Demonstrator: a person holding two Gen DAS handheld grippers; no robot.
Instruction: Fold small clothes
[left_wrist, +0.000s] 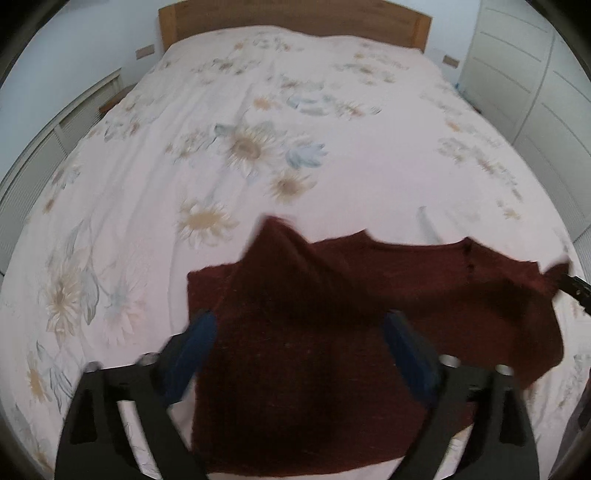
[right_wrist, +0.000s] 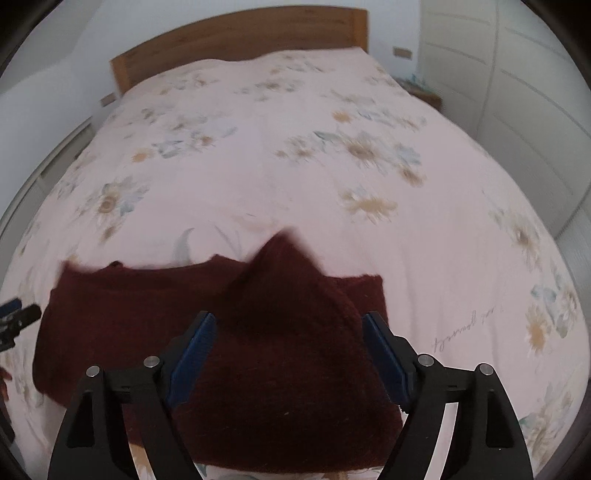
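A dark red knitted garment lies spread on the near part of a bed covered by a pale pink floral bedspread, well away from the wooden headboard at the far end. In the left wrist view the left gripper stands with its blue-padded jaws wide apart, one pad on each side of a raised peak of the cloth; the fabric sits between them but the pads do not press on it, so the gripper is released. The right wrist view shows the same for the right gripper: jaws spread, a hump of the garment between them, nothing pinched. Each camera catches the other tool only at its margin: the left view shows a dark piece of the right gripper at the garment's right corner, and the right view shows a dark and blue tip of the left gripper beside the garment's left edge. Only the right wrist view shows cursive lettering printed on the bedspread just right of the garment. White wardrobe doors stand to the right of the headboard in both views.
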